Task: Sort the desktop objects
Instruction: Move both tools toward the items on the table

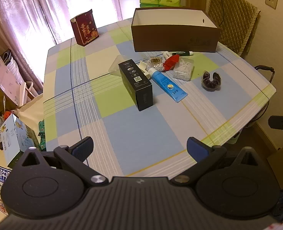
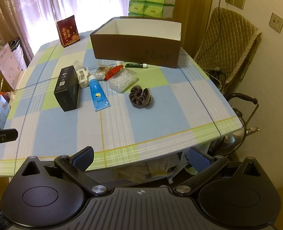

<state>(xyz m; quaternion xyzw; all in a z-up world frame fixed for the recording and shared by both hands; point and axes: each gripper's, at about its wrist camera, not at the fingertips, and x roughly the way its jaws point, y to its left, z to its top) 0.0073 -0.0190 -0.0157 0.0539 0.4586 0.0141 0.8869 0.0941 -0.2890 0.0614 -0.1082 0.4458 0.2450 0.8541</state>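
Where curtains (image 1: 35,9) glow, a checked tablecloth (image 1: 141,126) covers the table.

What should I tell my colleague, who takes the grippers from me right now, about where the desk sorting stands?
Left gripper: open, holding nothing, above the near table edge.
Right gripper: open, holding nothing, at the near edge.
Brown box: at the far side; what shows of its inside is bare.
Loose in front of it: black carton, blue tube, clear floss-pick case, dark scrunchie, green pen, small bits.
Done: nothing visibly sorted.
Left: all of it.
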